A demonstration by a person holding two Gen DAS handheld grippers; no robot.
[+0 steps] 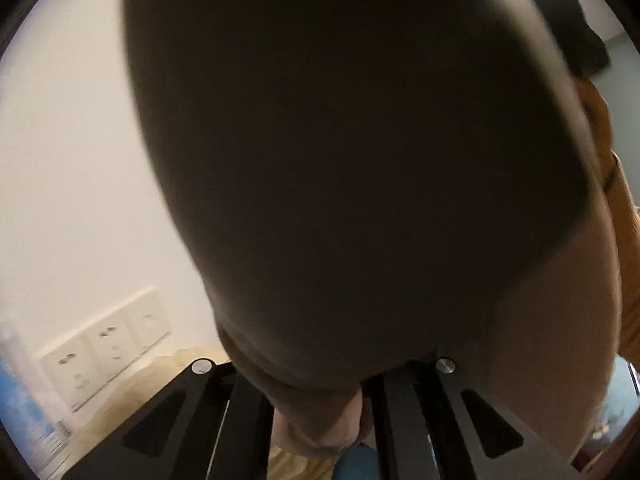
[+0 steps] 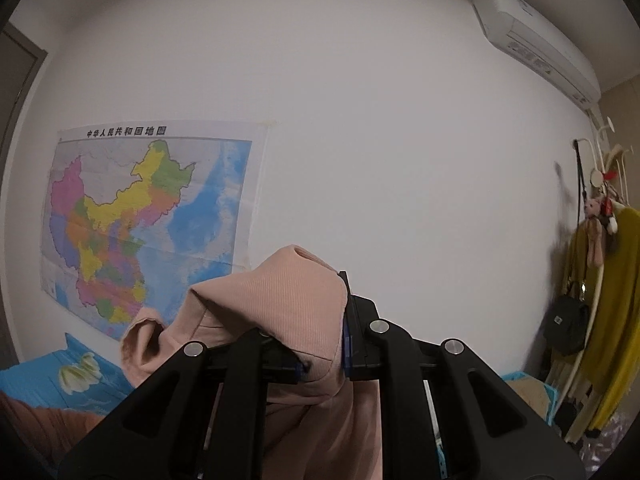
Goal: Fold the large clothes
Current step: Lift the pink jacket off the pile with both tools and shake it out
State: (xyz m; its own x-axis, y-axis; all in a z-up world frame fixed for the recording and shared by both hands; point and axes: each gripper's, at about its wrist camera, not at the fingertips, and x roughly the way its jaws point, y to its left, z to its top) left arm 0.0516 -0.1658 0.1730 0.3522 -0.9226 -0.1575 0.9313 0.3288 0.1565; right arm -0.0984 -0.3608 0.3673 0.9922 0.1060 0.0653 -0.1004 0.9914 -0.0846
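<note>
A large pink ribbed garment [image 2: 272, 296] is held up in the air by both grippers. In the right wrist view my right gripper [image 2: 324, 360] is shut on a bunched fold of it; the cloth humps over the left finger [image 2: 240, 364] and hangs down between the arms. In the left wrist view the same garment [image 1: 340, 160] billows close to the lens, dark in shadow, and fills most of the picture. A gathered strip of it runs down between the fingers of my left gripper [image 1: 324, 396], which is shut on it. The left fingertips are hidden under the cloth.
A white wall lies ahead with a coloured map [image 2: 140, 224], an air conditioner [image 2: 536, 40] and a socket panel [image 1: 108, 352]. A coat rack [image 2: 608, 300] with a yellow garment and a black bag [image 2: 566, 326] stands at right. Blue bedding [image 2: 48, 376] lies low left.
</note>
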